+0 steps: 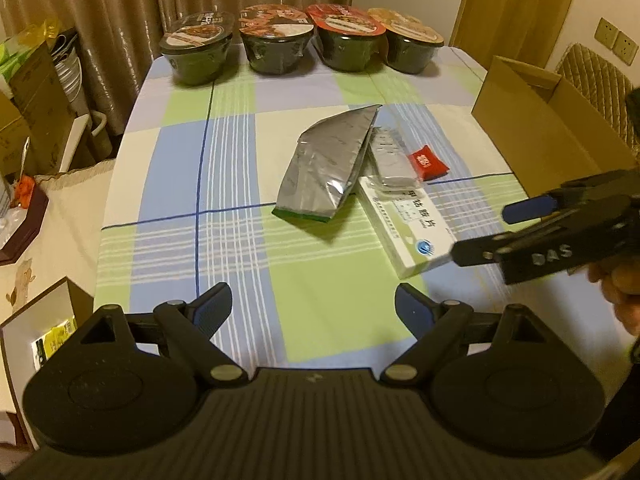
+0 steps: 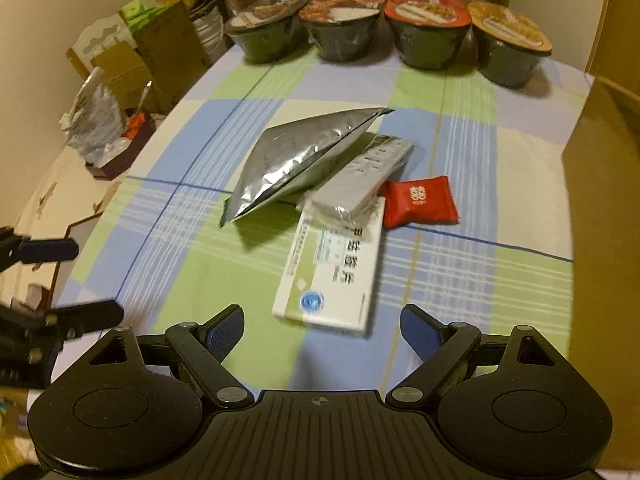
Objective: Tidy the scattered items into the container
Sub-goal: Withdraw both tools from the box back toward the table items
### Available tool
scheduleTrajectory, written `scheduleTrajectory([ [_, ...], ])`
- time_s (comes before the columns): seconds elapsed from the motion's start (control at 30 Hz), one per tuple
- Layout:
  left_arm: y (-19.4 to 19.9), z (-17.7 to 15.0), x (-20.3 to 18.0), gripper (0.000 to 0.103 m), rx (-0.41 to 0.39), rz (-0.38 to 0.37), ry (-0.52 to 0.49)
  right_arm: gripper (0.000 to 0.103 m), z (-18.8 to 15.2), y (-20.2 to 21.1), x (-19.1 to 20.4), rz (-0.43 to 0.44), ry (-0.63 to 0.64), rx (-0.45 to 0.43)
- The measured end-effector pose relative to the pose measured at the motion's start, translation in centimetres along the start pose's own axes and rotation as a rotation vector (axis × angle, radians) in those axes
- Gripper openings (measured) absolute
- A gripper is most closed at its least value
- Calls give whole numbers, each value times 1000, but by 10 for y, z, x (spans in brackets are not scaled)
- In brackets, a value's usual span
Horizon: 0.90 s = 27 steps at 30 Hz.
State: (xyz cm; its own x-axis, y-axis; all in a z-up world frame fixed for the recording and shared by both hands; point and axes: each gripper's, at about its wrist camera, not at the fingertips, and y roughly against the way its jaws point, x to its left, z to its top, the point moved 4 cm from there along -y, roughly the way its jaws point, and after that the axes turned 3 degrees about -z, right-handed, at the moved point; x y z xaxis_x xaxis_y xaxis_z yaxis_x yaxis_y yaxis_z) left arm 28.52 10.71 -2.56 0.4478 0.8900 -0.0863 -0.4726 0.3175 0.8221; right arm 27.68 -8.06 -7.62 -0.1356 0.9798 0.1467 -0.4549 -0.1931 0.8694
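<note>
Both grippers, left (image 1: 312, 304) and right (image 2: 322, 326), hover with fingers spread, pinching nothing; the white medicine box (image 2: 334, 276) lies nearest on the desk (image 1: 240, 240); beyond, silver pouch (image 2: 292, 164), possibly a wrapped remote (image 2: 360, 184), red sachet (image 2: 418, 200); cardboard box (image 1: 536, 128) right.

Dim warm indoor light, yellowish cast. Glare streaks on the silver foil pouch (image 1: 332, 164) and shiny curtain (image 1: 100, 20). Soft shadows under the noodle bowls (image 2: 344, 28). Heavy fisheye bending and dark vignette at corners. Right wrist view motion-blurred (white medicine box (image 2: 336, 276) text smeared); left sharper.
</note>
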Motion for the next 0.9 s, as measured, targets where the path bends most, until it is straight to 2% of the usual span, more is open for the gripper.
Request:
scheduleTrajectory([
  [0.27,-32,8,22,87,17,-6,21,91,21,-54,-7,-28,-39,37],
  [0.5,-46,11,35,88,24,3,34,90,26,-81,0,-59,22,51],
  [0.53,-47,11,35,88,26,5,32,90,25,-82,1,-62,32,53],
  [0.6,-51,12,36,88,29,7,30,80,23,-83,2,-85,56,46],
  [0.73,-55,18,34,88,30,11,16,76,15,-79,5,-72,97,51],
  [0.9,-60,35,23,88,17,3,-28,75,-9,-64,2,-39,131,77],
])
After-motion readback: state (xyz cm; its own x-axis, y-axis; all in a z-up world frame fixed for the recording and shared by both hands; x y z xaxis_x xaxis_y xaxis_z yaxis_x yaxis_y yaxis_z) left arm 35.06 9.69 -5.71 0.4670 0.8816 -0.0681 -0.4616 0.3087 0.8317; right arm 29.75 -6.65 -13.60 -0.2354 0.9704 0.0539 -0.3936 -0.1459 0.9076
